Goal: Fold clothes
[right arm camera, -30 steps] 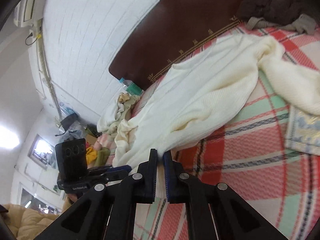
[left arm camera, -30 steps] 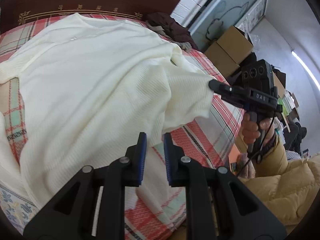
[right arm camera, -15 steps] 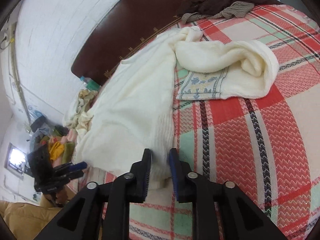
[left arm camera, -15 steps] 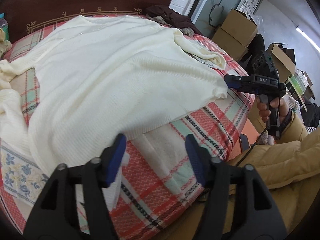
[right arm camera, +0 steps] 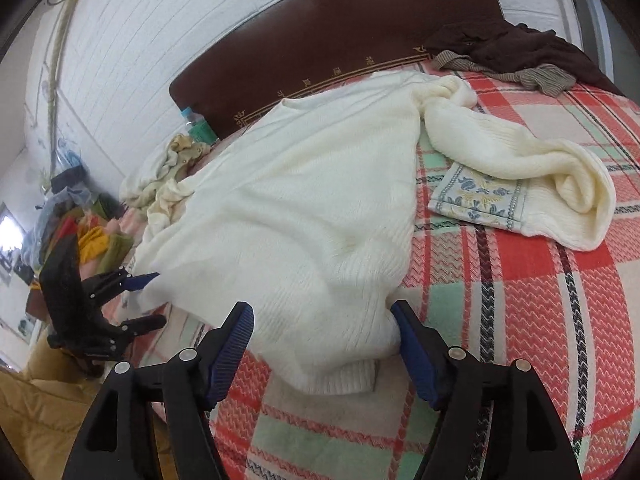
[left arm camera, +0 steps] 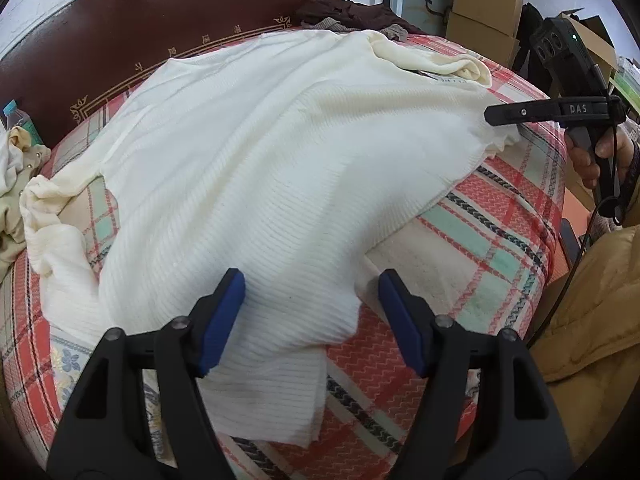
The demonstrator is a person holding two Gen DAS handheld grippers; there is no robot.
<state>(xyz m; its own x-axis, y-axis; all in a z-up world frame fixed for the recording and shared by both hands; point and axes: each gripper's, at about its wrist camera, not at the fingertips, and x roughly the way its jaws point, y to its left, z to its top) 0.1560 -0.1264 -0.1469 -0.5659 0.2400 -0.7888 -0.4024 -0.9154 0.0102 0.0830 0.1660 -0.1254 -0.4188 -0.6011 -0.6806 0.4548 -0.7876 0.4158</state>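
A cream knitted sweater (left arm camera: 280,140) lies spread over the plaid bed cover (left arm camera: 492,256), neck toward the headboard. My left gripper (left arm camera: 311,280) hangs over its near hem corner. Its blue pads stand wide apart and clear of the fabric, and the jaws are closing slightly. The right wrist view shows the sweater (right arm camera: 300,200) with its other hem corner bunched between the spread jaws of my right gripper (right arm camera: 322,312), which are opening. One sleeve (right arm camera: 520,160) lies folded out to the right. Each view shows the other gripper at the far hem corner: the right (left arm camera: 500,120), the left (right arm camera: 158,298).
A dark brown headboard (left arm camera: 160,20) backs the bed. Dark brown clothes (right arm camera: 512,52) lie at its far corner. A cream heap (right arm camera: 168,176) and a bottle (right arm camera: 196,124) sit at the left side. Cardboard boxes (left arm camera: 484,12) stand beyond the bed. A tan jacket (left arm camera: 592,300) is close on the right.
Both grippers were shut on the sweater's hem corners and have opened. The hem has dropped onto the bed and the sweater now lies flatter. Both cameras tipped downward.
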